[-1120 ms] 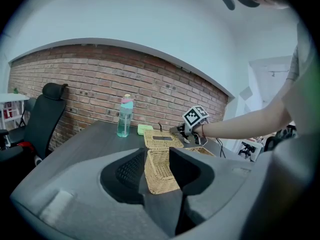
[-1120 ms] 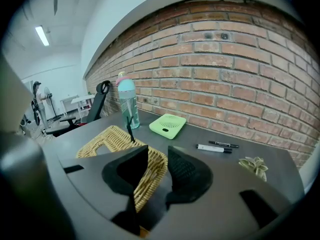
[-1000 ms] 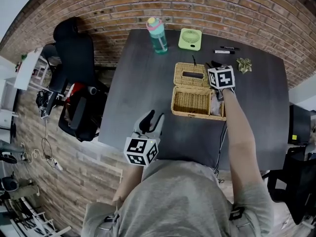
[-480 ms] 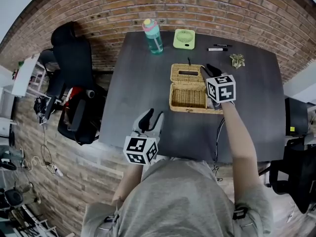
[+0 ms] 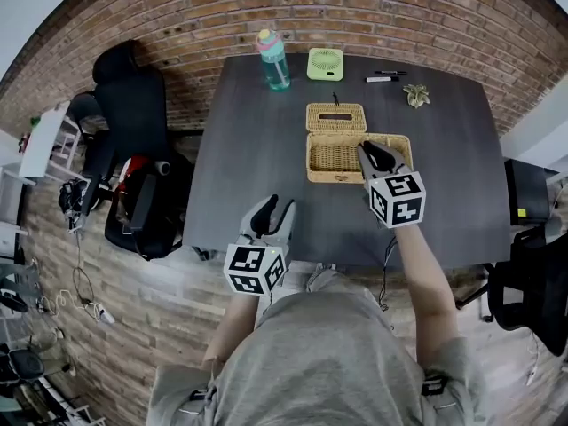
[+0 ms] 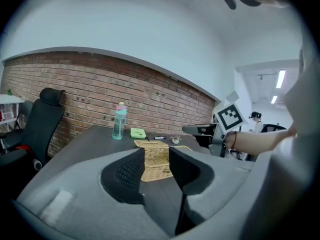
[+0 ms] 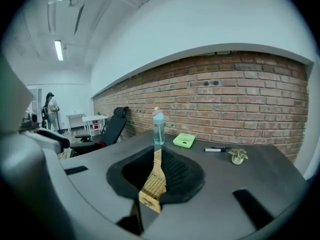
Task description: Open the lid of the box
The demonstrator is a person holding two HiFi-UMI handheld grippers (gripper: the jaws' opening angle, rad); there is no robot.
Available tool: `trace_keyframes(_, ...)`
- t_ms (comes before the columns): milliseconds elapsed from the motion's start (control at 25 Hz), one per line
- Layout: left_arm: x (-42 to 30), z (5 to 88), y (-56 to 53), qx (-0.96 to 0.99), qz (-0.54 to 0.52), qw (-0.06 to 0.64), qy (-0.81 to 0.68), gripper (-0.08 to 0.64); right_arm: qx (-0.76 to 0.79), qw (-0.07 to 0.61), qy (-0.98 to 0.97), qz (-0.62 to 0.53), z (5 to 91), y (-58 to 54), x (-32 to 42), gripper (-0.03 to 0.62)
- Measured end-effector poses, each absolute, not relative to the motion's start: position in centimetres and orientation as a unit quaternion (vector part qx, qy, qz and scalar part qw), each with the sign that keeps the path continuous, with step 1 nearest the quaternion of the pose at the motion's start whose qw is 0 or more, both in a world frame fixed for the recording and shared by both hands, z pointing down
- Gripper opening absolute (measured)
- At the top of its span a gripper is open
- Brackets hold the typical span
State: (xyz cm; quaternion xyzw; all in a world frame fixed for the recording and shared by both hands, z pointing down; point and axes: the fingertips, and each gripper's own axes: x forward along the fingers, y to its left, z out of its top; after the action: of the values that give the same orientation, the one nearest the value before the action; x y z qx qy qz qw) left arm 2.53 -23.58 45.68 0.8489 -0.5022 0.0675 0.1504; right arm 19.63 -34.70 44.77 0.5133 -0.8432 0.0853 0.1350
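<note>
head view: light, stiff wicker lid (image 5: pixel 335 116) lies open behind box (image 5: pixel 335 160); take its front rim. right gripper (image 5: pixel 366 152) has just been closing to a slit, empty; left gripper (image 5: pixel 271 209) gapes, empty.

Woven wicker box (image 5: pixel 335 177), matt dark table (image 5: pixel 257 140)

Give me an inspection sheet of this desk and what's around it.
Surface: dark grey table, no spills seen.
Job's things: wicker box, its lid flipped back open.
Clutter: bottle, green fan, pens, paper ornament along the far edge.
Grippers: left gripper open, empty; right gripper above the box, jaws just closing to a slit, nothing gripped.
Cables: cable hanging by the right arm; cords left of the table.
Surroundings: brick wall, black office chairs.
</note>
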Motion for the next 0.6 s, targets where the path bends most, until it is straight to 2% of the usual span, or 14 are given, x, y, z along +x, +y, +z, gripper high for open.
trace_keyframes(600, 0.9, 45.8, -12.3, 0.857, 0.063, 0.137, -0.493, 0.087, 0.532, 0.091, -0.837, 0.092, 44.6, -17.3, 16.7, 0.003)
